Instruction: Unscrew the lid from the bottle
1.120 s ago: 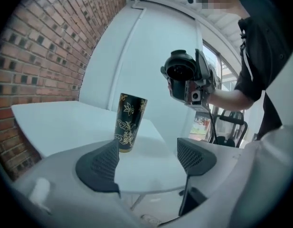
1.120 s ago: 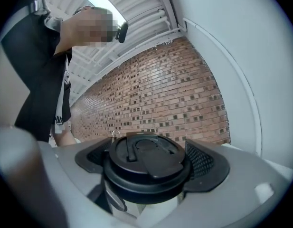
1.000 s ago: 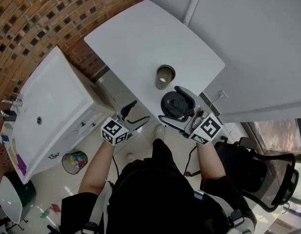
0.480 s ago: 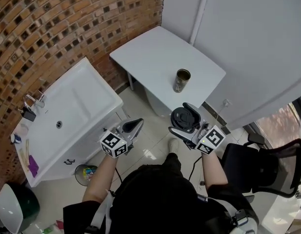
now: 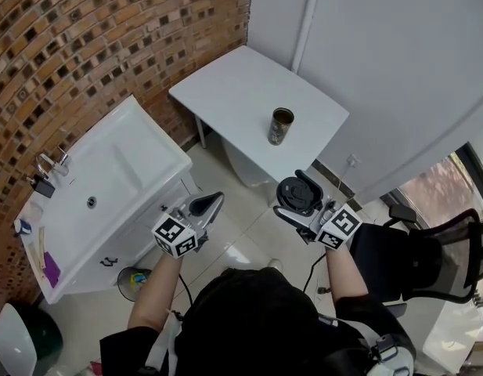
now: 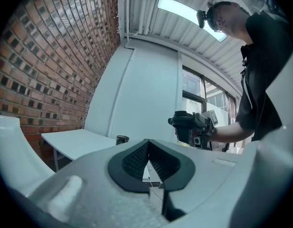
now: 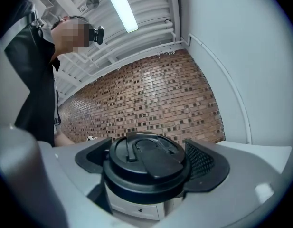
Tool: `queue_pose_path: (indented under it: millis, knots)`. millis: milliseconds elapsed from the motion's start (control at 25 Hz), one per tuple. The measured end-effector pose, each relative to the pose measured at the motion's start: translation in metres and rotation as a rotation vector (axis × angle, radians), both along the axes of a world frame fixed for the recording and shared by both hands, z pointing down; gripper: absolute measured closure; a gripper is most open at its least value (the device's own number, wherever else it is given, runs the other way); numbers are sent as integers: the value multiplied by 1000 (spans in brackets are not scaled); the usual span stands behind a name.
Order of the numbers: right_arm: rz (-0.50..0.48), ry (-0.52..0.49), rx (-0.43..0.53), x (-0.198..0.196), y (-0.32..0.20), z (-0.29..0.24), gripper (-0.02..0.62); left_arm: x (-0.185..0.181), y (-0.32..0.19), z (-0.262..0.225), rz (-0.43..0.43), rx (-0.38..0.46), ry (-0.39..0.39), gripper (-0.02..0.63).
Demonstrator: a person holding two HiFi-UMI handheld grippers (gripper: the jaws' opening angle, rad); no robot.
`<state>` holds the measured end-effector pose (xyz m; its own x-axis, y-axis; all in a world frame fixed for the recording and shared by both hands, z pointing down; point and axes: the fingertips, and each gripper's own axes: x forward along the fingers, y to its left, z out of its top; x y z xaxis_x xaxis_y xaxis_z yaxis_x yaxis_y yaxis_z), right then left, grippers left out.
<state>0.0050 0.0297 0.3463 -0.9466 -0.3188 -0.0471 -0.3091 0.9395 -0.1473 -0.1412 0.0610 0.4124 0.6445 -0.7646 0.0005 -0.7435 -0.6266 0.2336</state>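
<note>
Two jaws of the right gripper (image 5: 293, 200) clamp the black lid (image 7: 146, 161) by its rim, its flip cap facing the camera. The left gripper (image 5: 213, 203) has just closed its jaws, and they meet pad to pad with nothing between them. Both grippers hang level over the tiled floor (image 5: 241, 241), well apart from the white table (image 5: 225, 92). There the bottle (image 5: 279, 126) stands upright, mouth open. By my reading the unscrewing is done; at most, setting the lid down remains.
</note>
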Motion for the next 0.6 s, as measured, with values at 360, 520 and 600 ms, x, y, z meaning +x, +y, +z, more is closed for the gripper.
queue_pose_path:
  millis: [360,520,600]
  knots:
    - [46,-61,-17,47,-7,-24,114,34,-23,-23,-24,15,93,604]
    - [37,-43,-53,78,-7,-16,114,55,-20,-41,-41,78,90,604]
    - [32,-23,-43,89,-9,-13,114,62,-20,-47,-44,97,77,604]
